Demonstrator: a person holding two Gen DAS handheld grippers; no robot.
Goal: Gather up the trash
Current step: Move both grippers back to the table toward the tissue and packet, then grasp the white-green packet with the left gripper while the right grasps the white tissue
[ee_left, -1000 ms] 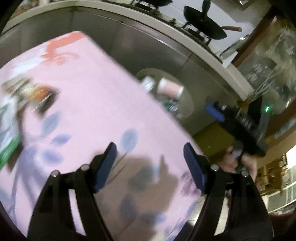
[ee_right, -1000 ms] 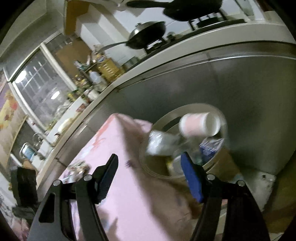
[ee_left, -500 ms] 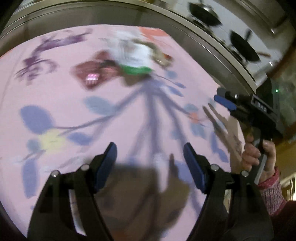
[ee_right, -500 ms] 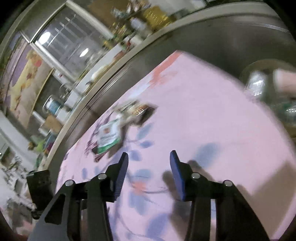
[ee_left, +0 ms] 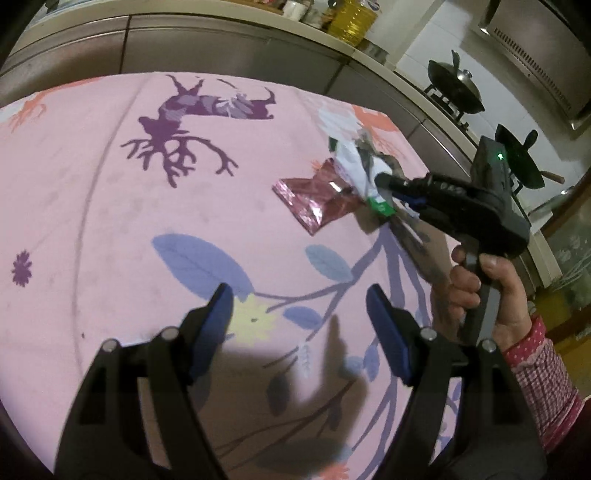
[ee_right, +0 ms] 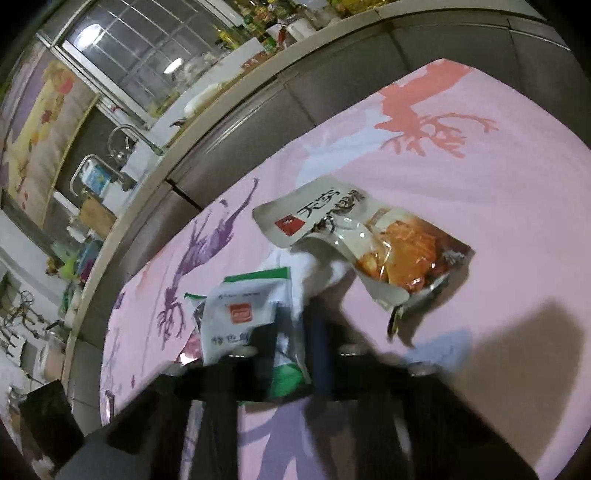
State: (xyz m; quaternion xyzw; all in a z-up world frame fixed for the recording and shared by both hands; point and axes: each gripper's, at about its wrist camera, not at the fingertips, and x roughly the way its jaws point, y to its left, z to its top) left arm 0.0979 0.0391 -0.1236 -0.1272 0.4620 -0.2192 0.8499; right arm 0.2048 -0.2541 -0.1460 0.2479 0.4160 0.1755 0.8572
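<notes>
On the pink patterned tablecloth (ee_left: 110,221) lies a small heap of wrappers: a red foil wrapper (ee_left: 317,199), a white and green packet (ee_left: 354,162) (ee_right: 243,314), and a grey and orange snack bag (ee_right: 388,251). My right gripper (ee_left: 384,181) (ee_right: 299,332) has reached the heap, and its jaws are closing tight with the white and green packet pinched between them. A hand (ee_left: 480,280) in a checked sleeve holds that gripper. My left gripper (ee_left: 297,295) hangs open over the cloth, well short of the heap, with nothing between its fingers.
A steel counter front (ee_left: 221,48) runs behind the table. Woks (ee_left: 456,86) stand on the stove at the right, with an oil bottle (ee_left: 351,18) further along. A sink tap (ee_right: 125,136) and a window are at the far left.
Both grippers swung away from the bin of trash and across the pink cloth to the wrappers. The right gripper went from wide open to closed on the white and green packet.
</notes>
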